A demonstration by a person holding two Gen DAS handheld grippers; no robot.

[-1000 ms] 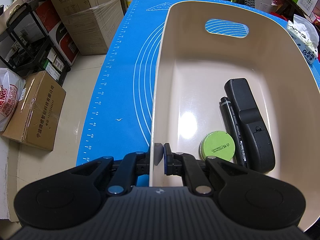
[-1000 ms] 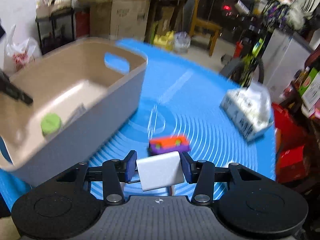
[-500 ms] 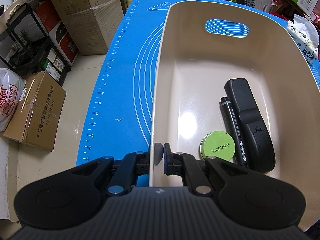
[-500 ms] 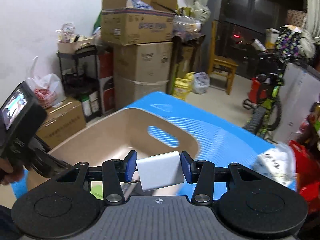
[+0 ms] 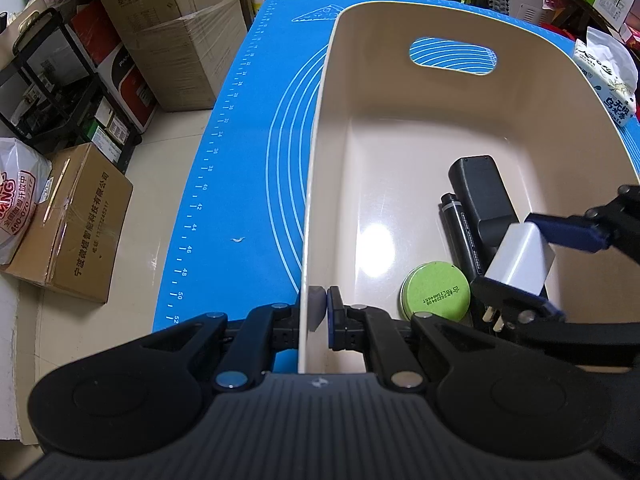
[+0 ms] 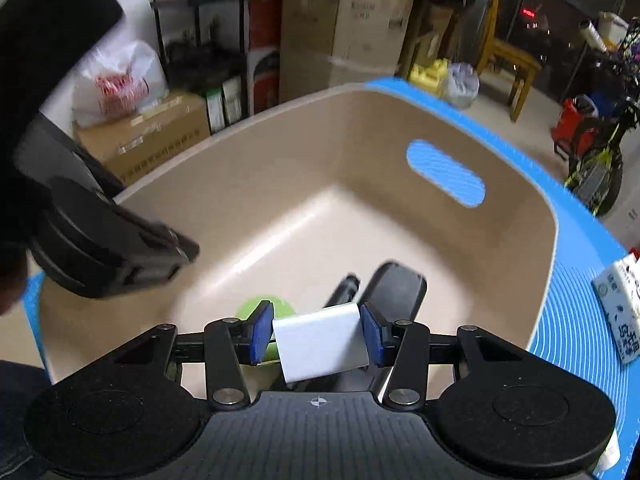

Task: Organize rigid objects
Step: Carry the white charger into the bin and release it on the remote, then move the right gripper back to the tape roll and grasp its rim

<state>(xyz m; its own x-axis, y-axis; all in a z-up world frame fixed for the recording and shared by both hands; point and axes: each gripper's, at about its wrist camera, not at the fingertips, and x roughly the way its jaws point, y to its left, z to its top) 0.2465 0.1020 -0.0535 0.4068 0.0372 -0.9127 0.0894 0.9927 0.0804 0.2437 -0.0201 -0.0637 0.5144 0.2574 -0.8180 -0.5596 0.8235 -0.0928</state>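
A beige bin (image 5: 400, 128) stands on the blue mat (image 5: 248, 140). My left gripper (image 5: 320, 312) is shut on the bin's near-left wall. Inside lie a green round tin (image 5: 434, 294), a black marker (image 5: 460, 232) and a black remote (image 5: 480, 192). My right gripper (image 6: 318, 336) is shut on a white plug adapter (image 6: 322, 342) and holds it over the bin, above the tin (image 6: 256, 308) and remote (image 6: 396, 284). The adapter also shows in the left wrist view (image 5: 520, 260), prongs pointing down.
A tissue pack (image 5: 604, 76) lies on the mat right of the bin (image 6: 618, 316). Cardboard boxes (image 5: 72, 220) and a metal rack (image 5: 52, 92) stand on the floor to the left. The left gripper's body (image 6: 100, 248) reaches over the bin's left side.
My right gripper has carried the white adapter from over the mat to above the bin's inside, now low over the tin and remote. The left gripper has not moved.
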